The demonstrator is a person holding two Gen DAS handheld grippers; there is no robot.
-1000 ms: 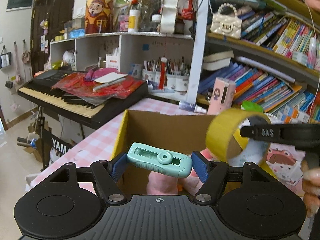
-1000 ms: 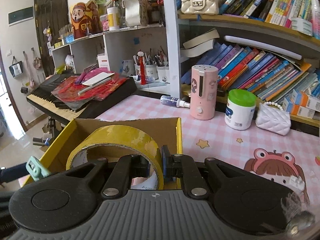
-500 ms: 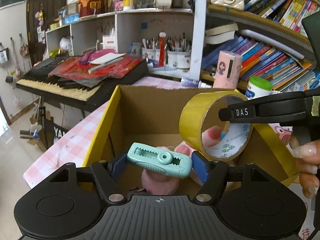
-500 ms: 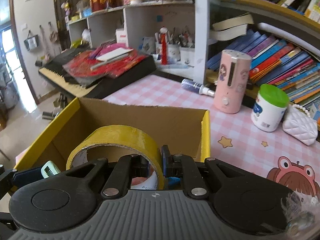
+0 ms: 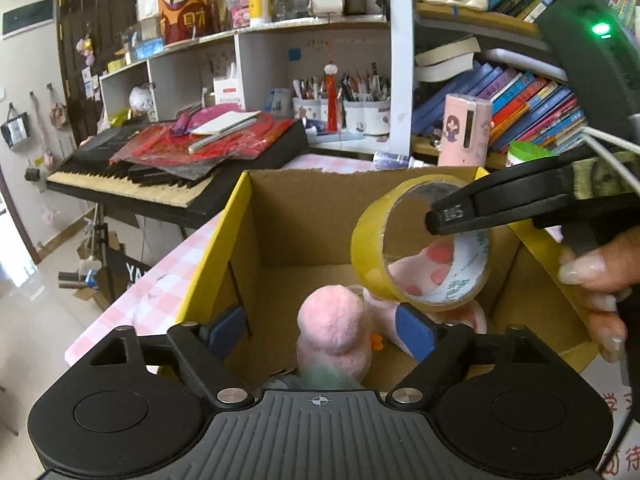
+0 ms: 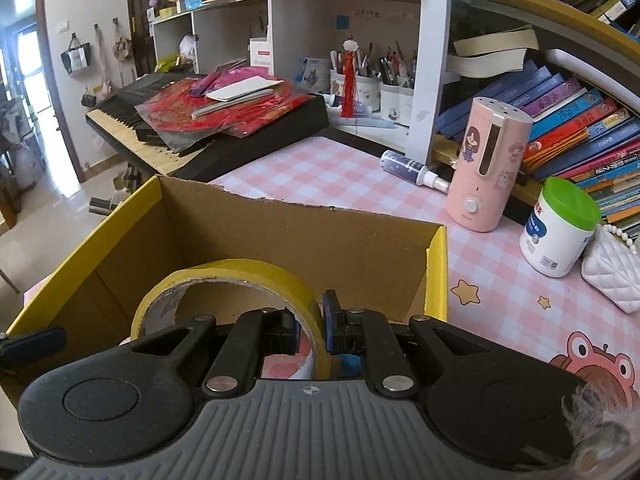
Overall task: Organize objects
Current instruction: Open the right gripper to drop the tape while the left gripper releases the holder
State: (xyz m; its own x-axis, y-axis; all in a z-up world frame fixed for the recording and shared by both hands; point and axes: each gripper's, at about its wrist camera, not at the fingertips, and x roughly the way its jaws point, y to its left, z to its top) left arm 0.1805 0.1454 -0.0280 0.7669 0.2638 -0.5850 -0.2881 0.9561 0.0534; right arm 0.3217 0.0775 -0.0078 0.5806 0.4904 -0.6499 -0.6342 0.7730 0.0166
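An open cardboard box [image 5: 256,216] with yellow outer walls stands on the pink checked table, and a pink plush toy [image 5: 334,328] lies inside it. My left gripper [image 5: 320,334] hovers over the box's near edge with its jaws opening and nothing between the blue pads [image 5: 416,336]. A mint-green blur [image 5: 322,376], the small plastic tool, shows just below them by the plush. My right gripper [image 6: 312,332] is shut on the wall of a yellow tape roll [image 6: 224,280], holding it over the box [image 6: 320,216]. In the left wrist view the tape roll [image 5: 368,248] hangs above the plush.
A keyboard [image 6: 224,148] piled with red papers stands past the box. To the box's right on the table are a pink humidifier [image 6: 488,168], a green-lidded white jar [image 6: 560,232], a white quilted purse [image 6: 612,268] and a spray bottle [image 6: 412,168]. Bookshelves rise behind them.
The left jaws have spread and the mint-green tool that they held has dropped toward the box floor. The right gripper has carried the tape roll lower and further over the box.
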